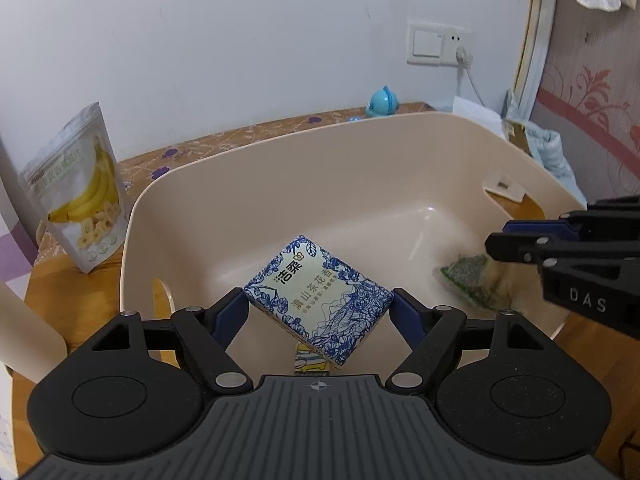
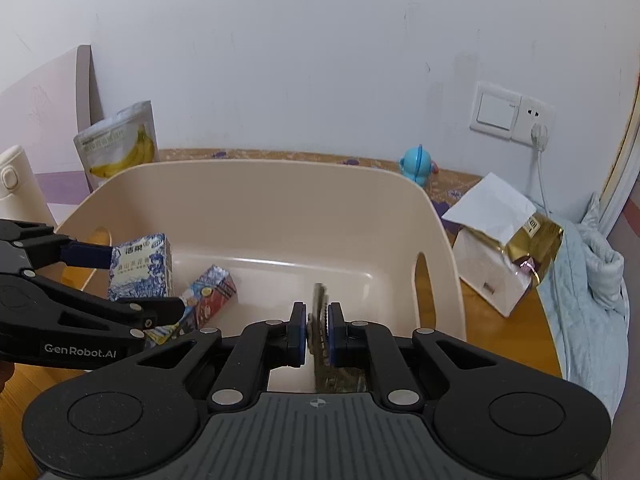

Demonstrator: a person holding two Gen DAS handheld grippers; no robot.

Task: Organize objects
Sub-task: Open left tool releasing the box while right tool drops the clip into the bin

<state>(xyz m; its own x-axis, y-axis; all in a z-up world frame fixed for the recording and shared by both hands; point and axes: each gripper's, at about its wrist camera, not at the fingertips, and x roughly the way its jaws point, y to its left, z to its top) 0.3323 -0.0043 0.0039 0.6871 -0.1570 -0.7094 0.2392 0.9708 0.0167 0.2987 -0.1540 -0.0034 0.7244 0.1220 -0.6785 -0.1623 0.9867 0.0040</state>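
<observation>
Now both grippers hang over the beige tub, each with something to put inside. Nearest to me, the left gripper has its blue pads pressed on two opposite edges of the blue-and-white tissue pack, which sits tilted between them, above the tub floor. Under it I can see a small colourful carton lying on the bottom. The right gripper has its fingers almost together, clamped on a thin green snack packet that hangs down near the right wall of the tub.

I judge the step in hand is the lowering and releasing of both items. To do it well, the tissue pack should go down until it is near the floor, a little aside from the carton, and be turned flat before the pads open, so it does not tumble. The packet is limp, so it is better to lay it down than to drop it.

Farther away, on the table, a banana chips pouch stands at the left, a white and gold bag lies at the right, and a small blue toy waits near the wall.
</observation>
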